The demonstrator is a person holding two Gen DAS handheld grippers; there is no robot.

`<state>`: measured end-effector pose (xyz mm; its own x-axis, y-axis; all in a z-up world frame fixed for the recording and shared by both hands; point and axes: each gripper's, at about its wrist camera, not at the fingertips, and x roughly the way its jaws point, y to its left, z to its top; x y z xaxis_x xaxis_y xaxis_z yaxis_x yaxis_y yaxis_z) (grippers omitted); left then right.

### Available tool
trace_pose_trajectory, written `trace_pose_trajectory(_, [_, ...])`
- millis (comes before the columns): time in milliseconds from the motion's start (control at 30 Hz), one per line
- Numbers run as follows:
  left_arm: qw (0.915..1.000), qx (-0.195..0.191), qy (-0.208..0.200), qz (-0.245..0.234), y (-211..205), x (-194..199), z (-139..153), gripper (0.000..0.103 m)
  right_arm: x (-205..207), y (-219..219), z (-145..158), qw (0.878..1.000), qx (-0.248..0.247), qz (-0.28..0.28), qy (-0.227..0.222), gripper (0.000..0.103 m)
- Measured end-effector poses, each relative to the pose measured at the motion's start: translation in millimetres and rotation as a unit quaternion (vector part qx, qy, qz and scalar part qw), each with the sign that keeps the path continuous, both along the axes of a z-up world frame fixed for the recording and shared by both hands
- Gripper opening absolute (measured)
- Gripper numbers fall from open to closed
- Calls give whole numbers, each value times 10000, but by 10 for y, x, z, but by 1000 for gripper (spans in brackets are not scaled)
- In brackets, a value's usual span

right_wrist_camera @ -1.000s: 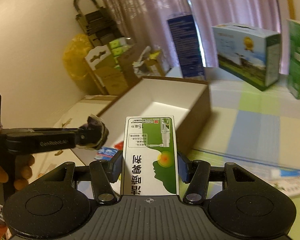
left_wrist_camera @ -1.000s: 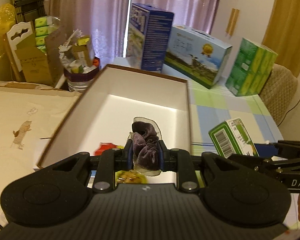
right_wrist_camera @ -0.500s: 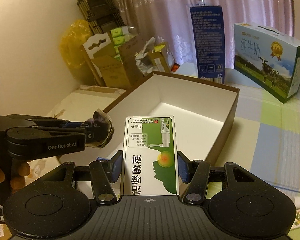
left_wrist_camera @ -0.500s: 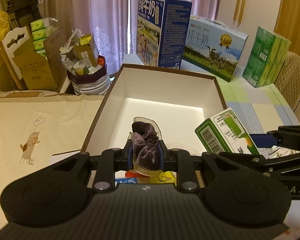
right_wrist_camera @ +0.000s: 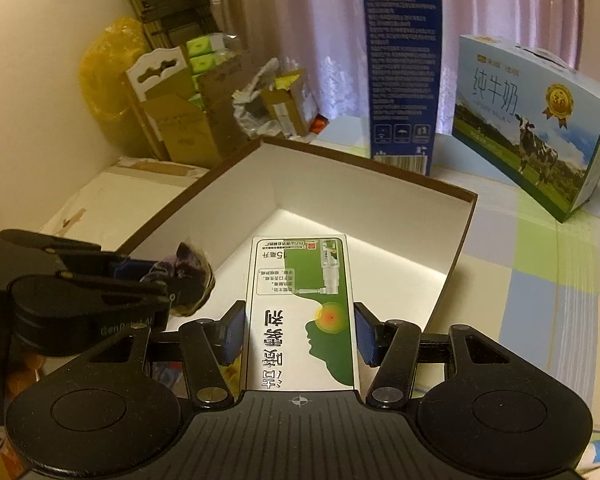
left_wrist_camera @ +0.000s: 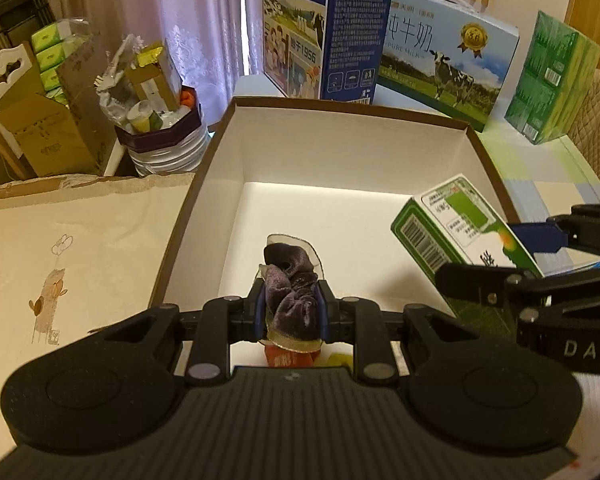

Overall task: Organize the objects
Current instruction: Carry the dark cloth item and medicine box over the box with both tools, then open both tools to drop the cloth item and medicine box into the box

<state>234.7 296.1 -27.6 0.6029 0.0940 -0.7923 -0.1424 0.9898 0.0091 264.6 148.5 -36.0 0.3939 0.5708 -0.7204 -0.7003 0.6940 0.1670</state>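
Hovering over the still-empty open box [left_wrist_camera: 340, 152], the left gripper [left_wrist_camera: 291, 312] grips a purple scrunchie [left_wrist_camera: 290, 300] and the right gripper [right_wrist_camera: 300, 336] a green carton [right_wrist_camera: 302, 312], neither deposited yet.

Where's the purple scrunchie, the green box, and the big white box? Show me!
scrunchie [left_wrist_camera: 291, 304], left wrist view, on its velvet folds between the fingers.
green box [right_wrist_camera: 304, 312], right wrist view, middle of its printed face.
white box [left_wrist_camera: 340, 152], left wrist view, on its far inner wall.

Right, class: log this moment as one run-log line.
left gripper: shut on purple scrunchie | right gripper: shut on green medicine box | both over open box | nothing released
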Motion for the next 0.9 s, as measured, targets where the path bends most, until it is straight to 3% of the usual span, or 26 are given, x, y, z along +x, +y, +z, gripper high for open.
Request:
trace_pose_trajectory(467, [9996, -18, 199, -212, -17, 431, -205, 22, 341, 124, -106, 9997, -124, -203, 36, 52])
trace_pose_trajectory(600, [9995, 1, 209, -239, -6, 480, -224, 27, 385, 138, -125, 9996, -135, -239, 55, 52])
trace_pose_trajectory(667, [9995, -5, 211, -226, 13, 495, -228, 36, 399, 139, -131, 9996, -132, -254, 61, 52])
trace_pose_trajectory(900, [9997, 76, 148, -180, 80, 484, -182, 44, 464, 145, -140, 9995, -121, -271, 83, 52])
